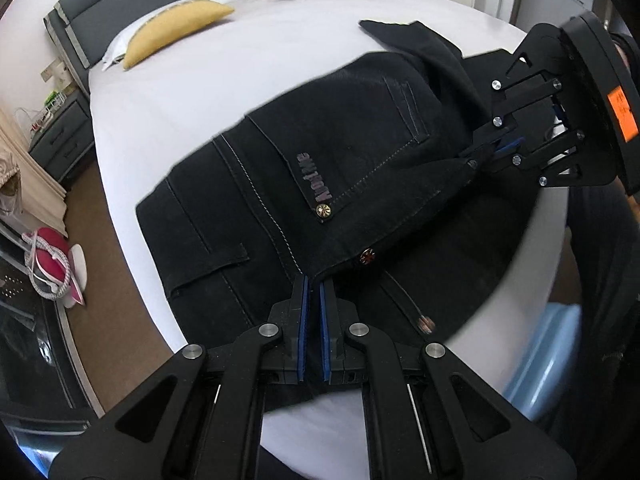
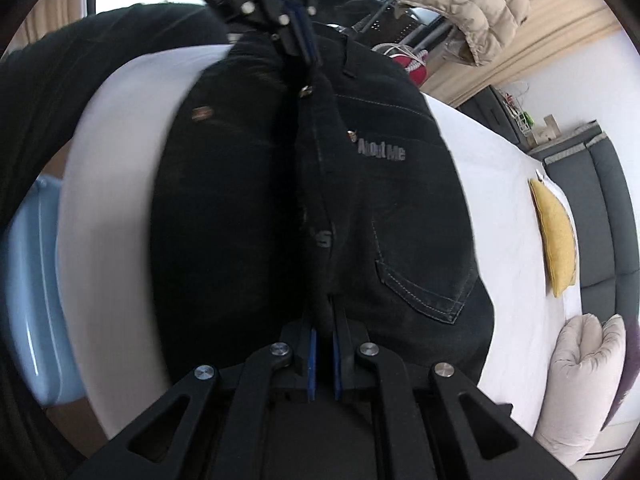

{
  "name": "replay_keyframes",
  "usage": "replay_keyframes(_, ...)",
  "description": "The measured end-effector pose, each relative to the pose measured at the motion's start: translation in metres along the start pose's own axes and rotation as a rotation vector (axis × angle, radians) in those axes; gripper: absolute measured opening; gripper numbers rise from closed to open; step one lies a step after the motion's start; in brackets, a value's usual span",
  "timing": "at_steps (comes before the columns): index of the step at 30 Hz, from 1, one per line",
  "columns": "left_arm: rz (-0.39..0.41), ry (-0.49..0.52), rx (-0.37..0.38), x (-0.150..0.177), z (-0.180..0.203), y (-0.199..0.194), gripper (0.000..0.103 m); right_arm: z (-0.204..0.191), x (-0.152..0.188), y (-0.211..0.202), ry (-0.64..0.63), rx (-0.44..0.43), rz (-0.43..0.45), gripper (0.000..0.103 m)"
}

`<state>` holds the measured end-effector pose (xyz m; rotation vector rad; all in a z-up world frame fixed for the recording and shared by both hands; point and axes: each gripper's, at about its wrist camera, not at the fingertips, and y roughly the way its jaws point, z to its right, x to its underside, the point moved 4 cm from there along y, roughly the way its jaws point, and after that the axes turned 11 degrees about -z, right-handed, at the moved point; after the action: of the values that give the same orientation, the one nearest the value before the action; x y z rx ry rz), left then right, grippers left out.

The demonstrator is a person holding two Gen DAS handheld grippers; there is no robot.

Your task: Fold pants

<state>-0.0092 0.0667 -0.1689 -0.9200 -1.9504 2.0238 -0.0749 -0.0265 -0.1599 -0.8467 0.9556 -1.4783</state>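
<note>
Black jeans (image 1: 320, 168) lie on the white bed (image 1: 180, 92), both tongs clenched on their raised fold.

Left gripper (image 1: 313, 292) pinches the fold near the waistband, right gripper (image 1: 486, 152) pinches it further from the waistband. The denim seems thick, heavy, soft but not slippery; hold seams or folded edges.

Black jeans (image 1: 352, 152): matt denim, pale contrast stitching, shiny metal rivets. Bed sheet (image 1: 224, 92): smooth white cloth. Left tool (image 1: 313, 296) and right tool (image 2: 323, 316): matt black plastic with bright metal pins, ribbed blue pads (image 1: 304, 320). Yellow cushion (image 1: 176, 28): coarse-woven cloth. Headboard (image 2: 612, 208): grey upholstery.
</note>
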Motion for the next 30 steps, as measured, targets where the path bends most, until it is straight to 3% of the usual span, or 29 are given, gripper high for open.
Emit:
replay_keyframes(6,-0.013,0.055,-0.015,0.023,0.040,-0.009,0.004,-0.016,0.004,-0.004,-0.010,0.041,-0.020,0.007)
replay_keyframes(14,-0.017,0.040,0.003,0.033,0.057,-0.017,0.004,-0.040,-0.001,-0.014,-0.009,0.070,-0.034,0.007)
replay_keyframes(21,-0.031,0.025,0.005,0.017,0.041,-0.011,0.005,-0.053,0.002,-0.010,-0.012,0.090,-0.056,0.007)
replay_keyframes(30,-0.089,-0.022,0.066,0.032,0.030,-0.030,0.013,-0.064,0.004,-0.001,-0.011,0.148,-0.071,0.009)
